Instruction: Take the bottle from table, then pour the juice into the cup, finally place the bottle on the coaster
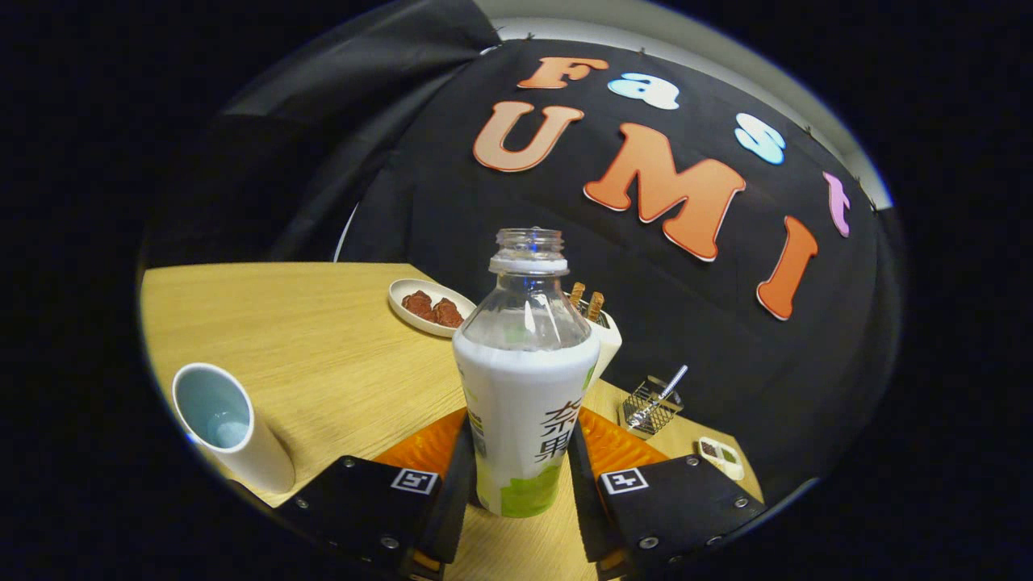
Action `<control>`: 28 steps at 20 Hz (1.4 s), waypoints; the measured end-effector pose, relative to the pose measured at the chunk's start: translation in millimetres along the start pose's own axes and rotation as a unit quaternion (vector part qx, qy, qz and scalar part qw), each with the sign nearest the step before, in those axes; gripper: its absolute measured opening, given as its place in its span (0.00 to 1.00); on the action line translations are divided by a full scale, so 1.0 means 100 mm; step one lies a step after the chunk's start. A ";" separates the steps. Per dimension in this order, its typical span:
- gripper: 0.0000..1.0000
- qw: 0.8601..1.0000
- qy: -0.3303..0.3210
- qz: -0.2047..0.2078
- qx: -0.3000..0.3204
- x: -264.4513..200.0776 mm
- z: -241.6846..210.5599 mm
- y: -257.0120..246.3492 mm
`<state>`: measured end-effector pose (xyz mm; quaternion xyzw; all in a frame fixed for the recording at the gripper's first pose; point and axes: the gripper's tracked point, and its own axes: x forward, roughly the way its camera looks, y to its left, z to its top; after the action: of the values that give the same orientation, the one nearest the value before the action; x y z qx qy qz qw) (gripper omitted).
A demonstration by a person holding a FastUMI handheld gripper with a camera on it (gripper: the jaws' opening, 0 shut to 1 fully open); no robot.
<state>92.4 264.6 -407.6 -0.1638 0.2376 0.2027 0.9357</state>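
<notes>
Between the fingers: bottle (524, 379), upright and uncapped, standing on the table (323, 355).
Gripper (520, 484): both fingers pressed against the bottle's labelled sides, clamped on it.
Coaster (432, 444): orange, ribbed, under and behind the bottle, showing on both sides of it.
Cup (226, 428): white, near the table's left edge, left of the fingers, apart from the bottle.
Far edge: dish (428, 307) with brown pieces; white holder (607, 339) behind the bottle.
Right edge: wire basket (650, 403) with a spoon (662, 394); small tray (721, 456).
</notes>
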 end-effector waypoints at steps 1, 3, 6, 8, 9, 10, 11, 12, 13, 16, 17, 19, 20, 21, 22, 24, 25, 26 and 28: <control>0.59 1.000 0.000 0.003 0.019 0.04 -0.01 -0.01; 0.59 0.999 0.001 0.005 0.048 0.13 -0.06 -0.03; 0.59 0.996 0.009 0.014 0.088 0.23 -0.12 -0.01; 0.59 0.993 0.011 0.017 0.112 0.28 -0.14 -0.01; 0.59 0.992 0.012 0.016 0.123 0.30 -0.14 -0.01; 0.59 0.991 0.015 0.016 0.129 0.33 -0.16 0.00; 0.59 0.991 0.017 0.017 0.132 0.35 -0.18 0.01; 0.59 0.990 0.019 0.018 0.136 0.36 -0.20 0.02; 0.59 0.990 0.022 0.018 0.142 0.38 -0.23 0.02; 0.59 0.986 0.027 0.008 0.163 0.40 -0.28 0.00; 0.59 0.985 0.029 0.008 0.173 0.42 -0.30 0.01; 0.61 0.983 0.031 0.004 0.180 0.42 -0.32 0.00; 0.64 0.983 0.031 0.004 0.179 0.41 -0.31 -0.01; 0.66 0.984 0.033 0.003 0.176 0.41 -0.32 -0.01; 0.68 0.984 0.034 0.003 0.173 0.39 -0.33 -0.02; 0.73 0.985 0.031 0.002 0.170 0.35 -0.30 -0.03; 0.77 0.985 0.027 0.002 0.169 0.32 -0.27 -0.03; 0.84 0.986 0.024 0.001 0.168 0.28 -0.24 -0.04; 0.92 0.985 0.013 -0.002 0.171 0.16 -0.14 -0.09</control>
<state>103.9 255.9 -425.7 -0.0046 0.2804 0.1555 0.9472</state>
